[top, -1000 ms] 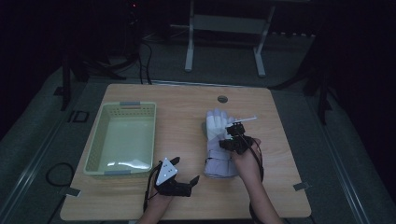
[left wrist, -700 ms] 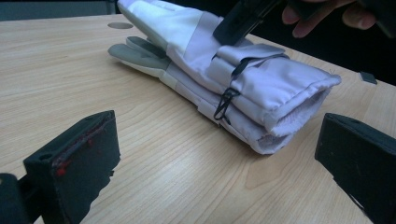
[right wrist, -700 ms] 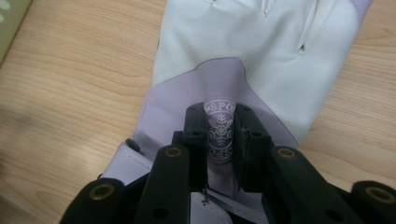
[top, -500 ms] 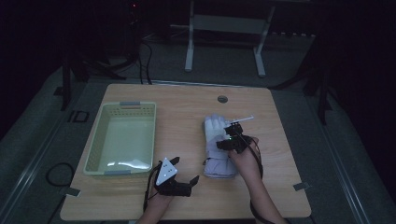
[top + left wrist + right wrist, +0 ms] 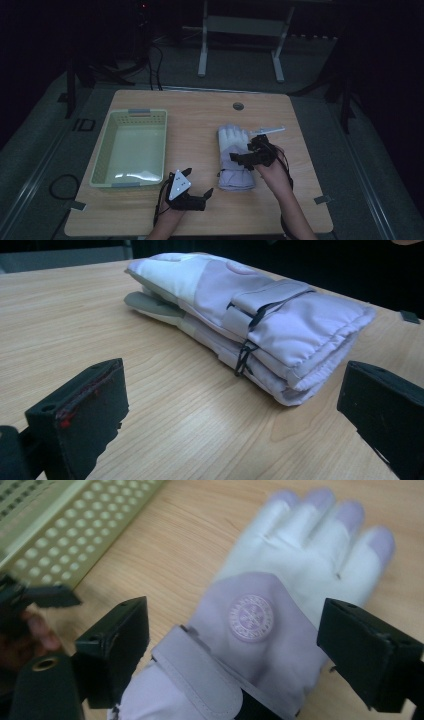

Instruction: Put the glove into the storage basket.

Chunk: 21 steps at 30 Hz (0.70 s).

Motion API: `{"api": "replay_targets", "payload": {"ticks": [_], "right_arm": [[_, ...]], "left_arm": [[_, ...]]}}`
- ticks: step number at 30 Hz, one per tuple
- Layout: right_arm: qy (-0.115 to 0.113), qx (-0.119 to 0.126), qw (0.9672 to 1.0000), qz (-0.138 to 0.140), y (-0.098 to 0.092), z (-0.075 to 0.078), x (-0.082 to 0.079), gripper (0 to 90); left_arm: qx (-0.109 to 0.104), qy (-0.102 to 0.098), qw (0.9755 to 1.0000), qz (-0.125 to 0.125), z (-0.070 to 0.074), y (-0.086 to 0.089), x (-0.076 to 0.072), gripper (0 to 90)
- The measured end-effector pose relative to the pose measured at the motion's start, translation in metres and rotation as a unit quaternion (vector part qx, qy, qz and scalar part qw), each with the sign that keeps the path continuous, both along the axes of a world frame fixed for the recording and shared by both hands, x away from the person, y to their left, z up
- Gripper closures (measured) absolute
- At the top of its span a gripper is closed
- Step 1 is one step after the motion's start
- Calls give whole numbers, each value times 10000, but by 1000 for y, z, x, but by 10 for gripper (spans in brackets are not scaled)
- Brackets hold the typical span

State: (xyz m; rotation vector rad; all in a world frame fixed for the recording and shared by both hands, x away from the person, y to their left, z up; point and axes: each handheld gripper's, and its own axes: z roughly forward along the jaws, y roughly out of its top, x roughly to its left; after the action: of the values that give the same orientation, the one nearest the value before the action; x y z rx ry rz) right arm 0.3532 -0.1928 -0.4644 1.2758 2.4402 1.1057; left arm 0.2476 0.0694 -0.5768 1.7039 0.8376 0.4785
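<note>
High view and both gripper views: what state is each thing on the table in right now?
Pale lilac and white padded gloves: stacked flat on the wooden table, strap fastened, not gripped.
Pale green perforated plastic basket: upright, empty.
Small white tool: lying flat beyond the gloves.
Left gripper: open, holding nothing, pointed at the glove cuffs.
Right gripper: jaws just opened wide, above the top glove, pads not pressing it.

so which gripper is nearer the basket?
Left. The left gripper sits just off the near right corner of the basket; the right gripper hangs open over the gloves, farther right.
</note>
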Motion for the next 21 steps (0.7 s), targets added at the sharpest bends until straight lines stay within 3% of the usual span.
{"api": "replay_targets", "payload": {"ticks": [2,7,8,12,14,18,19,20,21], "right_arm": [[-369,25,9991,212,0,0,-5,152],[-498,-59,9974,514,-5,-4,-6,154],[-700,-232,9951,663,-8,-6,-6,183],[-713,-258,9939,807,-16,-9,-6,191],[-585,-370,9942,819,-21,-9,-4,180],[-513,-356,9940,893,-26,-10,-4,165],[-587,-256,9939,898,-35,-10,-6,146],[-584,-183,9942,884,-37,-9,-7,139],[-587,-90,9945,860,-39,-8,-7,130]], "left_arm": [[-19,28,10000,17,0,1,1,2],[-1,37,10000,65,0,1,1,2],[12,25,10000,65,0,1,0,2],[5,-9,10000,59,0,0,-1,2],[4,-44,10000,10,0,0,-1,2],[53,23,10000,17,0,0,0,2],[217,149,9996,-42,1,-3,2,2],[217,149,9996,-42,1,-3,2,2],[493,263,9984,1,3,-8,3,2]]}}
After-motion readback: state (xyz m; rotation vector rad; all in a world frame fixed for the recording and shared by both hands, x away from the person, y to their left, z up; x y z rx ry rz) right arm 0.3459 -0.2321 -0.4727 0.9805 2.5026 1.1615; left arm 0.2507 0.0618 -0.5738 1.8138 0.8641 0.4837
